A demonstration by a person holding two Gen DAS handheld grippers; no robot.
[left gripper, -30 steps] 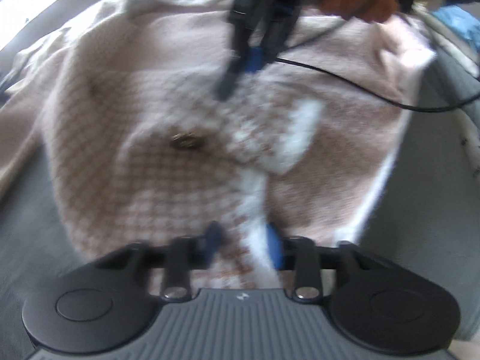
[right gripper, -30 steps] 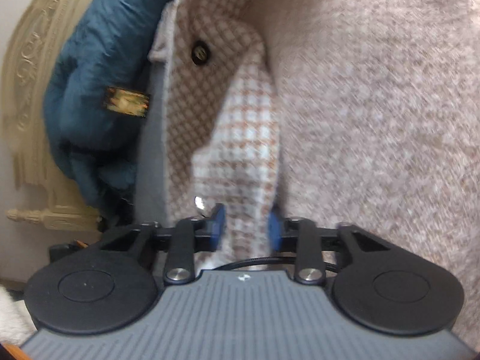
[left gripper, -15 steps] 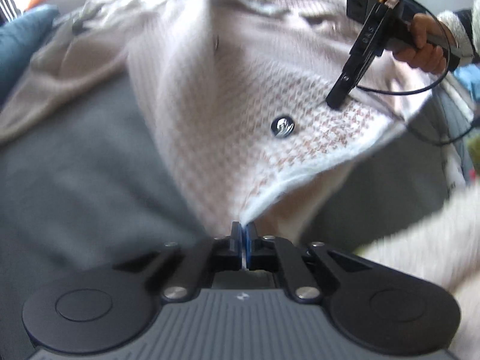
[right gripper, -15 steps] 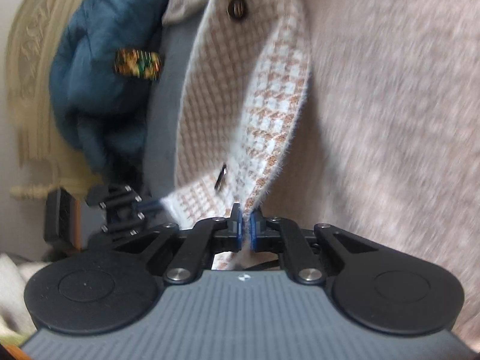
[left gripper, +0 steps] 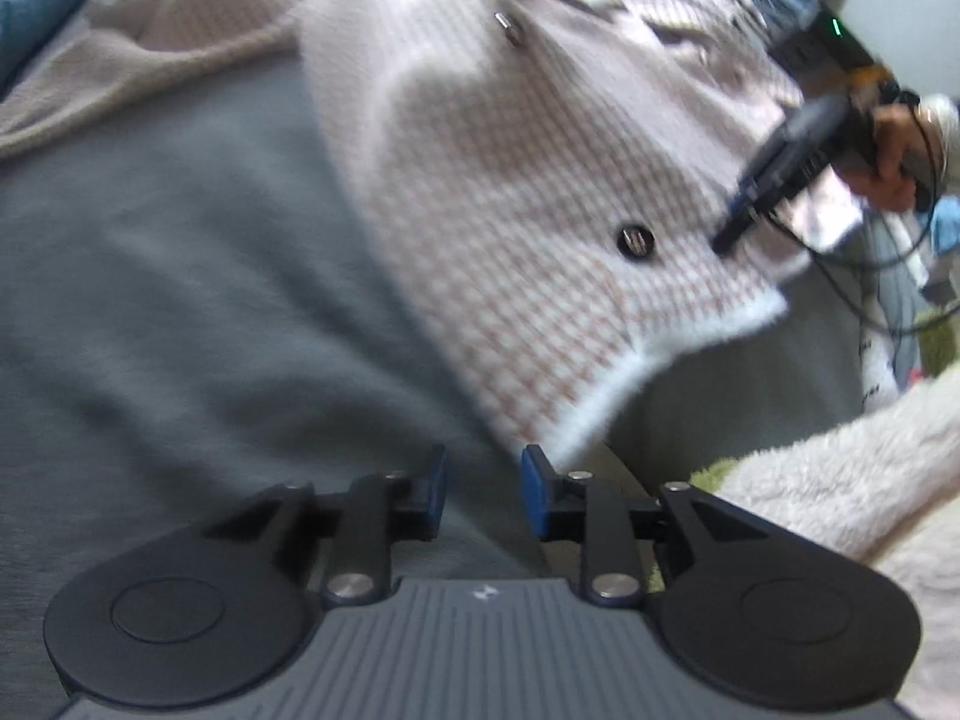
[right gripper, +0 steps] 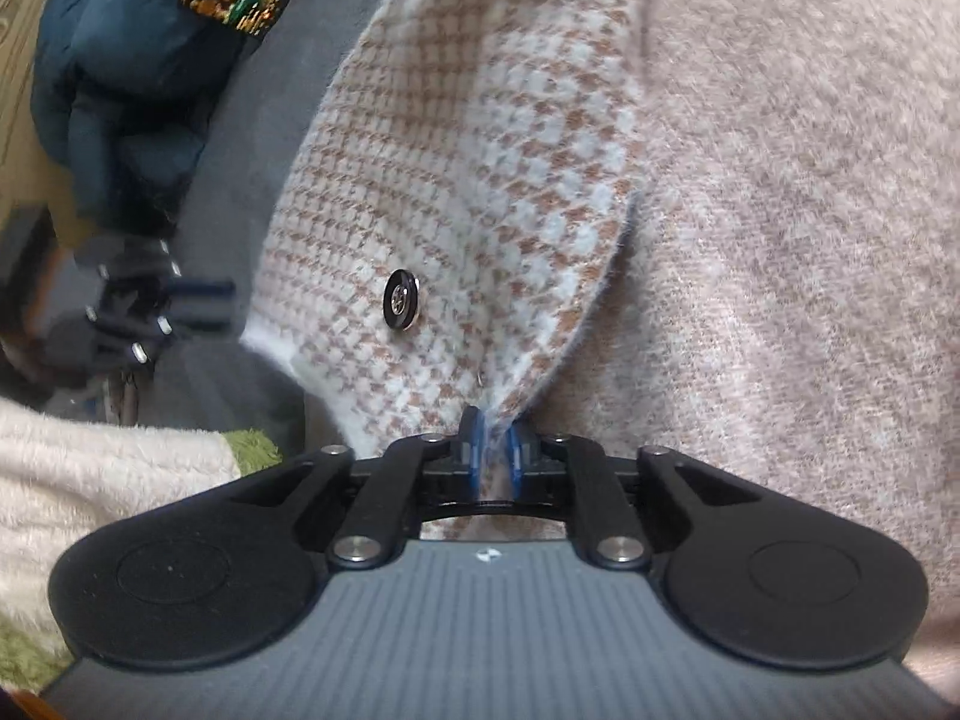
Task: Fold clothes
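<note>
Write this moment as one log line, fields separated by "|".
left gripper: open, holds nothing | right gripper: shut on cardigan front edge | cardigan lies on grey surface | fold not finished

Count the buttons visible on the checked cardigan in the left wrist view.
2. One button sits near the hem corner of the cardigan; another button lies higher up. Folds may hide more.

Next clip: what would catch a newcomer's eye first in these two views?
The pink-and-white houndstooth cardigan fills both views, spread over a grey sheet, with a shiny black button near its hem. The right gripper pinches the hem edge in its blue jaws, while the left gripper sits open just short of the hem corner. A blue jacket lies bunched at upper left of the right view.
</note>
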